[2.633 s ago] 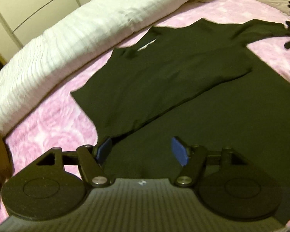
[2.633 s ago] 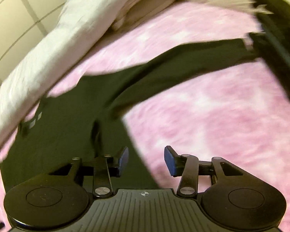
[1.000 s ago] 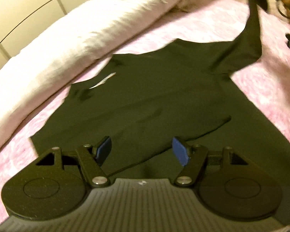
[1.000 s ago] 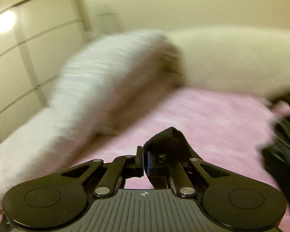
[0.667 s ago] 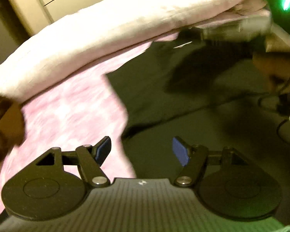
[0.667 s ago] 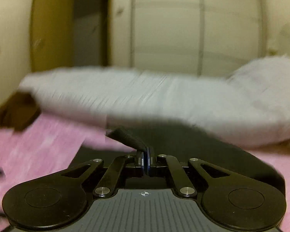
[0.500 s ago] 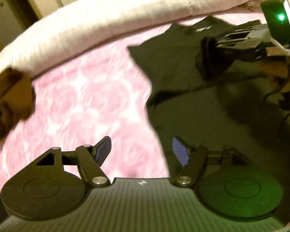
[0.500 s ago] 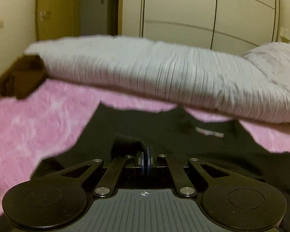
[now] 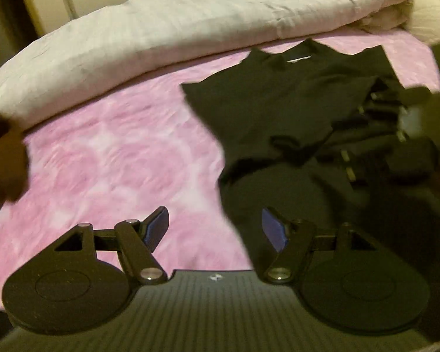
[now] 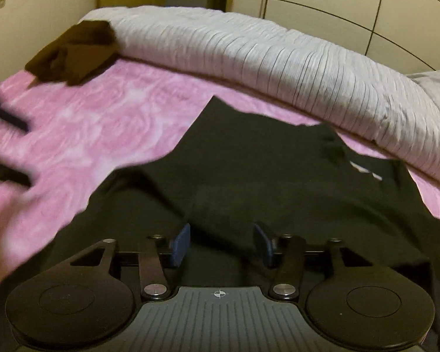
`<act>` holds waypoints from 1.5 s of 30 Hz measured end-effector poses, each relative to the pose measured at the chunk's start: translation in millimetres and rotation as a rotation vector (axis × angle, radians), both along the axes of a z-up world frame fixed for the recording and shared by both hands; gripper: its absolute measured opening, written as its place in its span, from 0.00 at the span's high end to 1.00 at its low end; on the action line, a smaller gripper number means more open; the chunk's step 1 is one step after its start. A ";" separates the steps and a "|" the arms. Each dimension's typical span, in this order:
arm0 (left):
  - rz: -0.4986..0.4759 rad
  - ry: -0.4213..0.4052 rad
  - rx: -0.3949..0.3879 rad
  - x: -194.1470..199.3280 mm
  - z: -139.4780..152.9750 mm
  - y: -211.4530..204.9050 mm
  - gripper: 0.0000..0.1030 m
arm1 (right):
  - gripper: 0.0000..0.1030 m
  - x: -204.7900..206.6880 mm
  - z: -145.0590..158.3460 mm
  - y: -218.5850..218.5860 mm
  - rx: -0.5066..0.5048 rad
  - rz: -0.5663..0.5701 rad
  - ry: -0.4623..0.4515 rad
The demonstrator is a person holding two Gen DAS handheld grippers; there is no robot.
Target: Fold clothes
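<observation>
Right wrist: shirt (image 10: 278, 176) label (image 10: 366, 172) illegible.

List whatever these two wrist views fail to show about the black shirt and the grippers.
- Left wrist view: the right gripper is a motion-blurred dark shape over the black long-sleeved shirt; its jaws are unreadable there.
- Right wrist view: the shirt's hem is cut off behind the gripper body.
- Right wrist view: the left gripper is smeared at the frame edge.

Pink bedspread (image 10: 96, 123) lying under warm light, grey duvet (image 10: 278, 58) running along its far edge, wardrobe (image 10: 366, 6) standing behind
</observation>
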State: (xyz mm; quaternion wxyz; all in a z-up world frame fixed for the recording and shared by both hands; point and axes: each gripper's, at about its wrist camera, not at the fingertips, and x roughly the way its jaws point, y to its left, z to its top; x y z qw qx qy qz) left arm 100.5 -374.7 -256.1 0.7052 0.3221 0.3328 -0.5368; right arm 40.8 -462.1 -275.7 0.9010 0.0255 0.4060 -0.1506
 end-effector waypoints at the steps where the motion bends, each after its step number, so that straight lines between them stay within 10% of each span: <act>1: -0.018 0.006 -0.002 -3.0 -2.4 -10.7 0.35 | 0.48 -7.2 0.4 1.3 0.007 0.008 0.007; 9: -0.074 0.229 0.023 -19.9 -35.6 -94.9 0.35 | 0.47 -54.8 3.4 -24.2 -0.105 -0.017 0.077; 17: 0.226 0.632 0.000 -3.0 -67.9 -119.4 0.41 | 0.47 -90.3 2.2 -86.7 -0.225 -0.161 0.147; 21: 0.431 0.759 -0.058 13.4 -78.6 -119.4 0.76 | 0.47 -113.9 4.3 -110.2 -0.192 -0.243 0.155; 24: 0.431 0.610 -0.074 7.0 -65.7 -130.2 0.96 | 0.47 -128.7 7.2 -116.5 -0.202 -0.278 0.158; 29: -0.122 0.017 -0.242 -77.2 -15.7 -136.1 0.95 | 0.47 -150.2 11.7 -121.6 -0.233 -0.334 0.141; 34: -0.010 0.062 -0.043 -58.3 -52.7 -138.8 0.96 | 0.47 -159.0 1.2 -128.9 -0.194 -0.357 0.180; 42: -0.178 -0.115 -0.387 -88.5 11.6 -120.7 0.96 | 0.33 -160.3 -18.8 -144.1 -0.219 -0.353 0.207; 45: -0.106 -0.029 -0.327 -71.2 4.9 -130.0 0.96 | 0.30 -155.2 -23.0 -153.8 -0.257 -0.350 0.186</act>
